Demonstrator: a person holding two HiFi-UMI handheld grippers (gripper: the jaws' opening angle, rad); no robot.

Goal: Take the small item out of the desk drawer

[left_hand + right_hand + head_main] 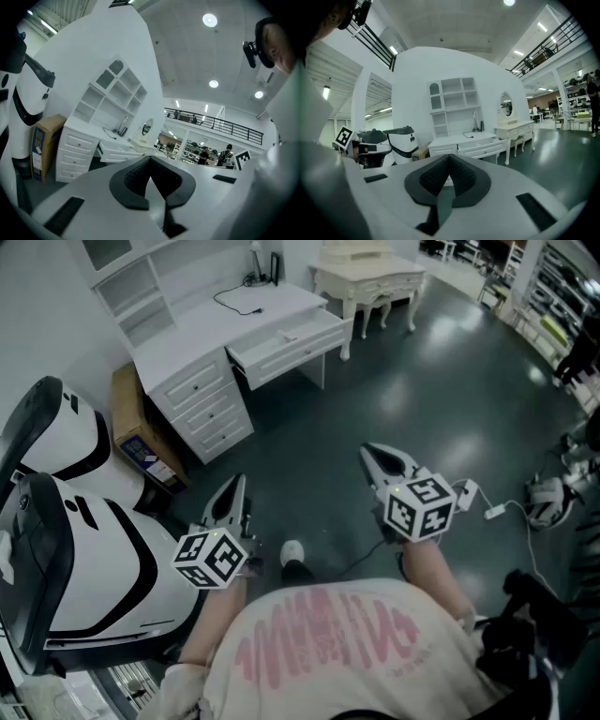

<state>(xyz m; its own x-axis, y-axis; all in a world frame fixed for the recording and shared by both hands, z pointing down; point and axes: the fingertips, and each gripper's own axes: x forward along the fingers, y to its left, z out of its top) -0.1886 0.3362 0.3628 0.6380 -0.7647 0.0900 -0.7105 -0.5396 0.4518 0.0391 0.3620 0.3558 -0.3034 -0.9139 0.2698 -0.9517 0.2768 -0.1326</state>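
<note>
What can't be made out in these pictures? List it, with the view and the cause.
1. What lies in the open drawer: in the head view it is too far away and too small to tell.
2. The drawer's inside: both gripper views look at it from low down, so its own walls hide it.
3. The side drawers of the desk: closed in every view, so their contents are hidden.
4. Print on the cardboard box: too small in the head view.

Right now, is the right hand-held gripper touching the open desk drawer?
Apart. The head view shows the right hand-held gripper held over the dark floor, well short of the drawer, with a stretch of floor between them.
</note>
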